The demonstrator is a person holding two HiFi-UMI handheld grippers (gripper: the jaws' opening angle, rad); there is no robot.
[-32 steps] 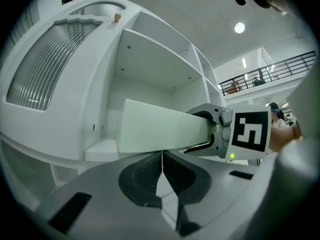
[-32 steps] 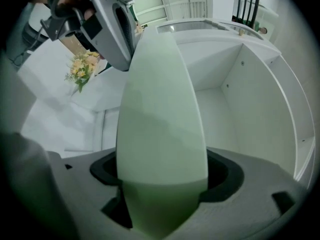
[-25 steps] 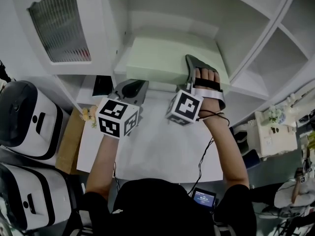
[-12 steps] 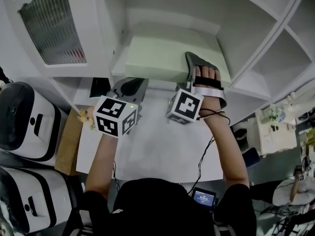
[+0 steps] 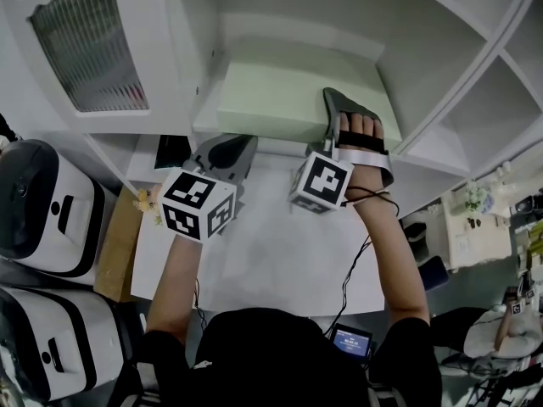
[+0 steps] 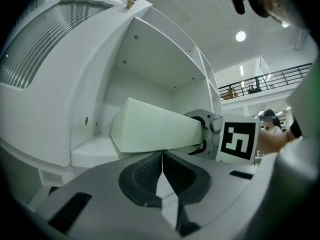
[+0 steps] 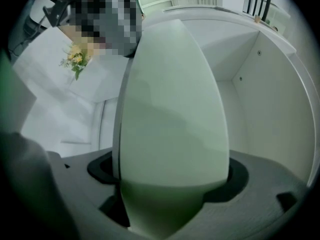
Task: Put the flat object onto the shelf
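Shelf unit (image 5: 424, 66): white, with open compartments, standing behind the table (image 5: 271, 261). Judged from the present layout, the step in hand is the release. The load is already in the middle compartment and only the grip remains to be cleared. The next move calls for a straight pull-back of the right claw toward the person, with the jaws kept wide so that neither drags the load forward off the board.

Flat object (image 5: 271, 91): a pale green, box-like slab with plain matte faces, crisp edges and no visible markings. It appears rigid. It lies flat on the shelf board (image 6: 95, 151), with its near edge about at the board's front lip.

Right claw (image 5: 333, 121): at the slab's near right end, with one jaw lying over the top face. Its jaws have just been opening and now stand wide apart. The slab is between them, filling most of the gap. The pads appear to have let go, though contact on the far side cannot be ruled out.

Left claw (image 6: 162, 171): jaws together with nothing between them, held just in front of the board below the slab and clear of it.
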